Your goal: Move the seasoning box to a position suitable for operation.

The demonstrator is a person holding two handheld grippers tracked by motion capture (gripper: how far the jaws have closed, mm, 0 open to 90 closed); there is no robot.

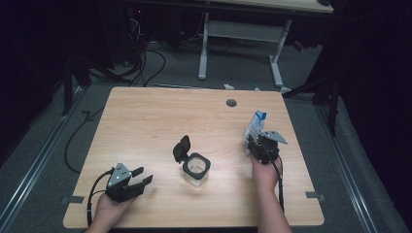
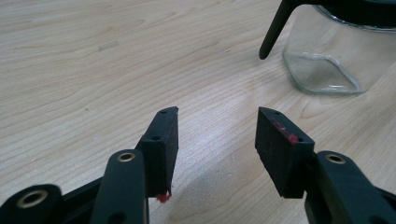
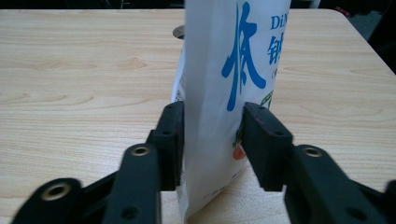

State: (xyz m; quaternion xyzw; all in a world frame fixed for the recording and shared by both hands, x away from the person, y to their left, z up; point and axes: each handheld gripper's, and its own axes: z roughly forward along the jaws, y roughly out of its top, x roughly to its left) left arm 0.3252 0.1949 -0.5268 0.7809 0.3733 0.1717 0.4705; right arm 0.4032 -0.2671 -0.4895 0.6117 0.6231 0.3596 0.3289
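Here my right tool (image 3: 212,140) is clamped on the white pouch (image 3: 224,70), upright at the tabletop's (image 1: 145,121) right side, ready to carry to the open jar (image 1: 197,168). My left tool (image 2: 217,140) waits half open, empty. The pouch's top is cut off; its print is unreadable.

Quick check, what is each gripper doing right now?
Left gripper: open, nothing between its jaws, near the glass jar.
Right gripper: closed on the white pouch, standing on the table.
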